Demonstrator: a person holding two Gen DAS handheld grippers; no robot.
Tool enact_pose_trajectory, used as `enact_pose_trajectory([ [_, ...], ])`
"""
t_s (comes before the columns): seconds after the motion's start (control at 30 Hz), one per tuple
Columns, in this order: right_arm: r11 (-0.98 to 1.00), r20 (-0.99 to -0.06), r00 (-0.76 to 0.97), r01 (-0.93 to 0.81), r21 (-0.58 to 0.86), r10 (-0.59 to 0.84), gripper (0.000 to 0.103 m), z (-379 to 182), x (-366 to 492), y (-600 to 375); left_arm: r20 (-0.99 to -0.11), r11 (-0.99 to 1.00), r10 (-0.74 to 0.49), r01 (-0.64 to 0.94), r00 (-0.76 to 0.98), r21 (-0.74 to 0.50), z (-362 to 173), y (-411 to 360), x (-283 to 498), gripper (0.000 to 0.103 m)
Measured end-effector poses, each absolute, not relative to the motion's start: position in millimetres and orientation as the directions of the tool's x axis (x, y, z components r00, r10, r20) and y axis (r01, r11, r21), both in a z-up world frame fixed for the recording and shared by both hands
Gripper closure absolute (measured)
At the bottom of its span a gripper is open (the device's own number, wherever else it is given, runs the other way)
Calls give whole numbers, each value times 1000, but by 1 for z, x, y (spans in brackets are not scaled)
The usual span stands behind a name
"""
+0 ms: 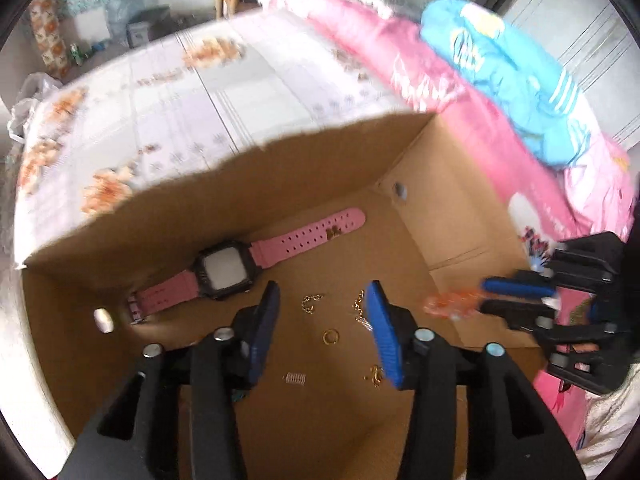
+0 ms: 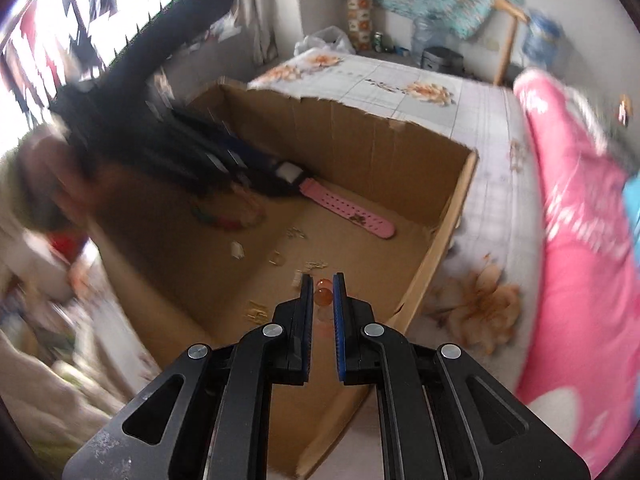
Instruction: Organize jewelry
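Between the narrowly parted blue pads of the right gripper (image 2: 322,280) sits a string of amber-orange glass beads (image 2: 323,295), poised above the near right corner of the open brown cardboard box (image 2: 376,152). To drop it cleanly, lower it further before letting go. Left of it, the left gripper (image 1: 326,304) hangs half open and empty over small gold chain pieces (image 1: 310,303), near the pink-strapped square watch (image 1: 224,270).

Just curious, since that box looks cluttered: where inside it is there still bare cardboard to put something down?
Bare floor lies along the right wall of the cardboard box, beyond the pink watch. The near end, past the small spring, is also free. The middle is crowded with a gold ring and chain pieces.
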State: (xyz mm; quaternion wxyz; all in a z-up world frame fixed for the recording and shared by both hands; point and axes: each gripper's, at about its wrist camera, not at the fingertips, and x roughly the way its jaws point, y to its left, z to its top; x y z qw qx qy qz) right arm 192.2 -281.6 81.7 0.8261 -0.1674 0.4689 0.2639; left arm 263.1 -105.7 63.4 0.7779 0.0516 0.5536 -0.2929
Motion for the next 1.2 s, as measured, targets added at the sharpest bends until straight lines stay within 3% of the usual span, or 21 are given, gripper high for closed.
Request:
enact_pose_trajectory([
  [0.33,681,-892,448,-673,-289,64,95,57,193,-249,-781,854,-428,486,456,-184,129,-32,198,34],
  [0.43,659,-893,448,-683,-316,35,89,50,191,-245,-747,877,-414,448,520,-174,133,-7,180,29],
  [0.67,766,-909,367,-636,-91,197,83,71,192,-265,-680,902,-423,352,598,-251,119,45,143,23],
  [0.83,877,-840,440,-473,86,319,74,102,186,-307,-646,898,-440,300,624,-322,106,71,130,19],
  [0.93,915,-772,511,-329,232,379,64,113,172,-340,-635,879,-473,279,610,-387,89,78,129,18],
  [1.07,889,-702,556,-179,422,445,59,101,151,-370,-636,845,-524,254,566,-470,67,72,133,18],
  [1.2,872,-737,489,-110,477,466,56,74,150,-367,-626,803,-583,255,518,-538,52,61,136,17],
])
